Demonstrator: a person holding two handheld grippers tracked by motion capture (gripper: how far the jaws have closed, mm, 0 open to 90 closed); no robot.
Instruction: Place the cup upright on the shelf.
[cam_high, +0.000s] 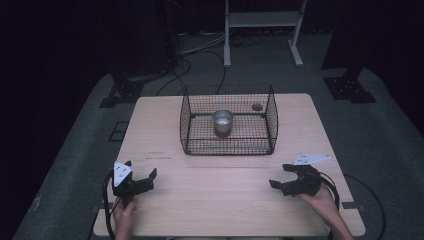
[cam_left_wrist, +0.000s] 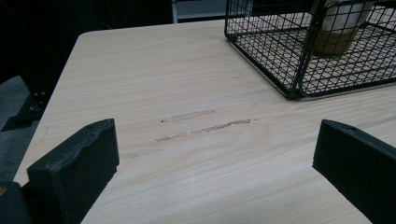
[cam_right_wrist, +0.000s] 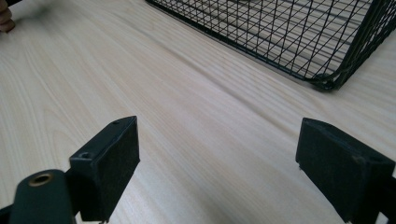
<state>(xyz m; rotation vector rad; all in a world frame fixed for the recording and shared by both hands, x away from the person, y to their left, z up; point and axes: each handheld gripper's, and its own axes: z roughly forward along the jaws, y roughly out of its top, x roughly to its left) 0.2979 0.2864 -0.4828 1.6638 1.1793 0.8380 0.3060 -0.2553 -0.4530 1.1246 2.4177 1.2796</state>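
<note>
Both tongs wide and empty, parked at the near bench edge.
Left tongs and right tongs sit well apart over bare, pale wood-grain bench, open room between them. Black wire-mesh basket, rectangular, stands mid-bench toward the far edge; round metal cup upright inside it.

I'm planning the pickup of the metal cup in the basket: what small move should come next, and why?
Probably lift the right tool toward the wire basket: both tools, left tool too, sit open and empty on the table's near side, the metal cup upright inside.
</note>
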